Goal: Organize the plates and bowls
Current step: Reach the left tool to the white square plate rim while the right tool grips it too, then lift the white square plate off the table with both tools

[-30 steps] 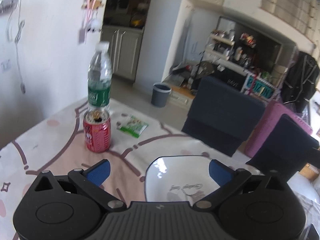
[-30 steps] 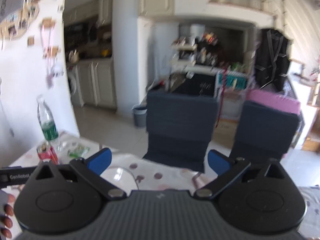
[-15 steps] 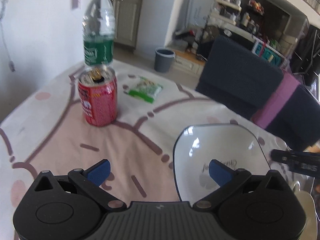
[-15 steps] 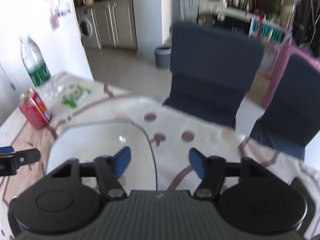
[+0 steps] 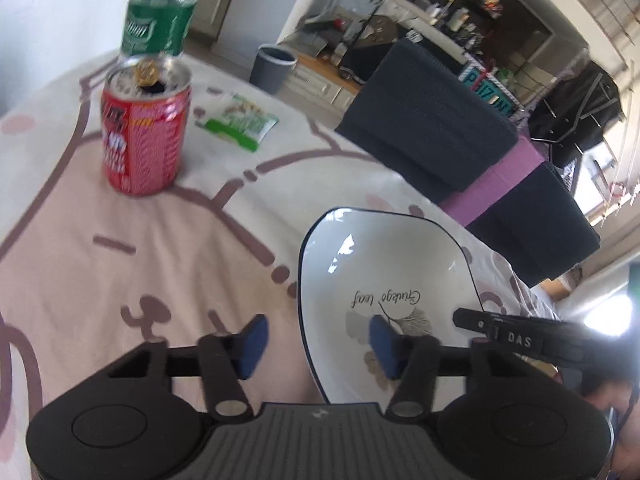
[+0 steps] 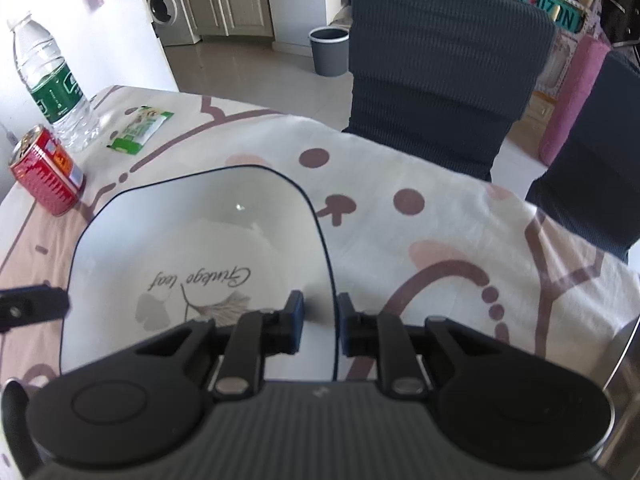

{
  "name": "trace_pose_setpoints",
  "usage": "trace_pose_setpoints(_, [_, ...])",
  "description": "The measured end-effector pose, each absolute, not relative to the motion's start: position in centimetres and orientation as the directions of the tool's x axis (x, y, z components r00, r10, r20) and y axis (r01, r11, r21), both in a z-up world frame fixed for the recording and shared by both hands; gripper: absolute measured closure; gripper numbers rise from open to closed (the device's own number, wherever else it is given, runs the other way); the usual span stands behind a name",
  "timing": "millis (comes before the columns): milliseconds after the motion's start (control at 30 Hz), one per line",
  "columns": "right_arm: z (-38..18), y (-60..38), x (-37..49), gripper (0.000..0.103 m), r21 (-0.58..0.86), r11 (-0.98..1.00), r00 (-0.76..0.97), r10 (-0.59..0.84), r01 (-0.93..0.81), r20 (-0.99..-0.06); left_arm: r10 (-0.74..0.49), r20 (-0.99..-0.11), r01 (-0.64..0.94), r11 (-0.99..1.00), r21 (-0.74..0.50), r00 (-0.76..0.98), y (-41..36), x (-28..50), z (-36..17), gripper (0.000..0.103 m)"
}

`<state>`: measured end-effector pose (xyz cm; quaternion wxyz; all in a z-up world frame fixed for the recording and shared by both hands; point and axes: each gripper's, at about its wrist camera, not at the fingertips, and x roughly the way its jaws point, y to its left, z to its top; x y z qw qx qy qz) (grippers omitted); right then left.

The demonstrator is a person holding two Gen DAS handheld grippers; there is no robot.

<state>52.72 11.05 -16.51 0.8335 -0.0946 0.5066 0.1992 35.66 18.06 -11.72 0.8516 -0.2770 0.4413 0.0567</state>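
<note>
patterned tablecloth [image 6: 440, 216] under plate [image 6: 192, 240], right tool [image 6: 320, 324] astride rim

Red can [image 5: 144, 134] upright on the tablecloth [image 5: 120, 264], top open. Water bottle [image 5: 160, 12] with green label stands just behind it, close (touching or not, can't tell). Green-white snack packet [image 5: 240, 125] lies flat, near the can, apart from it. Tablecloth is cream and pink with brown lines and dots. Two dark chairs [image 6: 444, 68] beyond the far table edge, something pink between them. Grey bin [image 6: 329, 50] on the floor. Washing machine [image 6: 163, 14] by the cabinets.
</note>
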Motion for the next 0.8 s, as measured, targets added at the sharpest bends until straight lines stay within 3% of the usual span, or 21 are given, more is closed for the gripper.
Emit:
trace_pose_setpoints(367, [-16.6,10.3,51.3,0.083,0.121,0.889,0.331,0.287,-0.441,-0.899,-0.162,-0.807,-0.424,0.782,-0.456,0.568,21.0,35.3,-13.4,0.081])
trace_pose_setpoints(800, [-18.1,10.3,52.6,0.081,0.155,0.884,0.347,0.328,-0.442,-0.879,-0.231,-0.782,-0.399,0.756,-0.519,0.579,21.3,35.9,-14.6,0.089])
